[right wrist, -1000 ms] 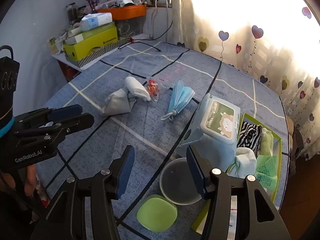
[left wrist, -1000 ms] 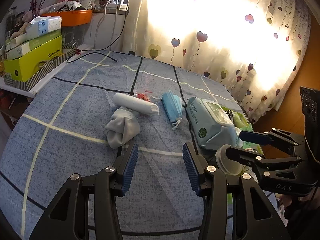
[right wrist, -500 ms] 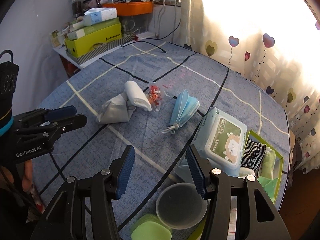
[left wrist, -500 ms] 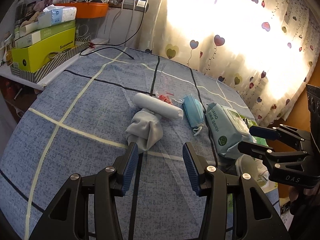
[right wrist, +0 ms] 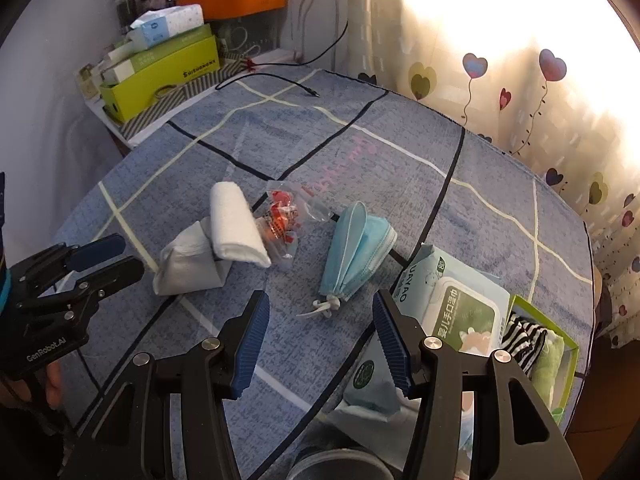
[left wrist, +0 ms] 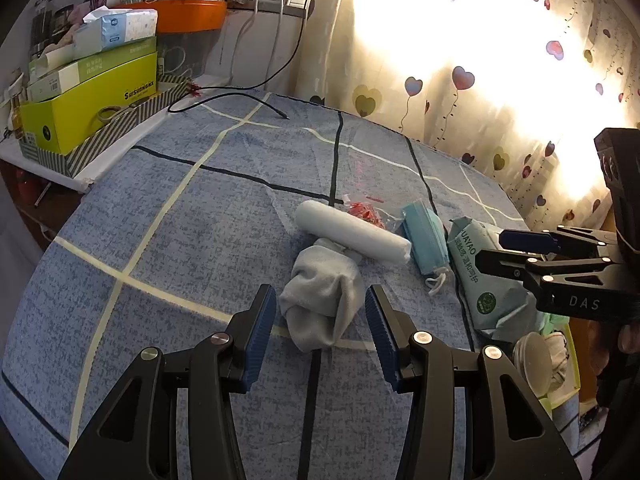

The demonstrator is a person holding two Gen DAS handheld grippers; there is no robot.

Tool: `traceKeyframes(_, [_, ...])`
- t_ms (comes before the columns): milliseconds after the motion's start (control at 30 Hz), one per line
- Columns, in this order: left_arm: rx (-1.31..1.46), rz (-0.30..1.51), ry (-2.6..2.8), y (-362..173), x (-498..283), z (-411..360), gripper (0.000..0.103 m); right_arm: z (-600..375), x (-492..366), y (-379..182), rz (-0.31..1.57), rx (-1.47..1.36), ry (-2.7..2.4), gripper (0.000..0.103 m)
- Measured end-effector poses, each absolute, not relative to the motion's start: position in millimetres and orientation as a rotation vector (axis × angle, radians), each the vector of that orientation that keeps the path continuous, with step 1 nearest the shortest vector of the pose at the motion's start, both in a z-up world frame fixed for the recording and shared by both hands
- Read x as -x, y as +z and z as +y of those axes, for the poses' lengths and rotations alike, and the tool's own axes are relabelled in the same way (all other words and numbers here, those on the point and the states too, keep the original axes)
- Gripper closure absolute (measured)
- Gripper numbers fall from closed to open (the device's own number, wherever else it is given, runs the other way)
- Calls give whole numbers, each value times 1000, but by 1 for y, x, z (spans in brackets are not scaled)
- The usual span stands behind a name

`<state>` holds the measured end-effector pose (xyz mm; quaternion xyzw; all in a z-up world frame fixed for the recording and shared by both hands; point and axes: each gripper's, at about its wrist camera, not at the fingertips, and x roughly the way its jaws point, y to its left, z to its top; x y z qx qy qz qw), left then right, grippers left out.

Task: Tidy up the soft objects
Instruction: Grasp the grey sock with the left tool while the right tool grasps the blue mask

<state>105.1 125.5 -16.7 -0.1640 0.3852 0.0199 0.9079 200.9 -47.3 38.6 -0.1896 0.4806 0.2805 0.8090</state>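
Grey folded cloth lies crumpled between the left gripper's wide, empty fingers, while only the right gripper's wide-fingered view shows the green tray.

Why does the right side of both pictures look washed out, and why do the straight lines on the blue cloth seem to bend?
Left wrist view: daylight through the heart-patterned curtain blows out to white; the blue checked tablecloth curves from the fisheye lens. Right wrist view: the same glare at the curtain, dark rounded corners, yet the pale blue face masks stay sharp.
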Motion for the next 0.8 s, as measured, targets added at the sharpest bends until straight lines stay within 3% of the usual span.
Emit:
traceKeyframes(700, [284,864,3,-59,-147,117,55,-11,-269,-31,1218,552,488,50])
traceKeyframes(767, [278,861,6,-60,-149,116,55,-8,-270,-35,1219,559,500,65])
traceKeyframes(800, [280,861,7,-61,-149,116,55,-7,-270,-36,1217,561,502,79])
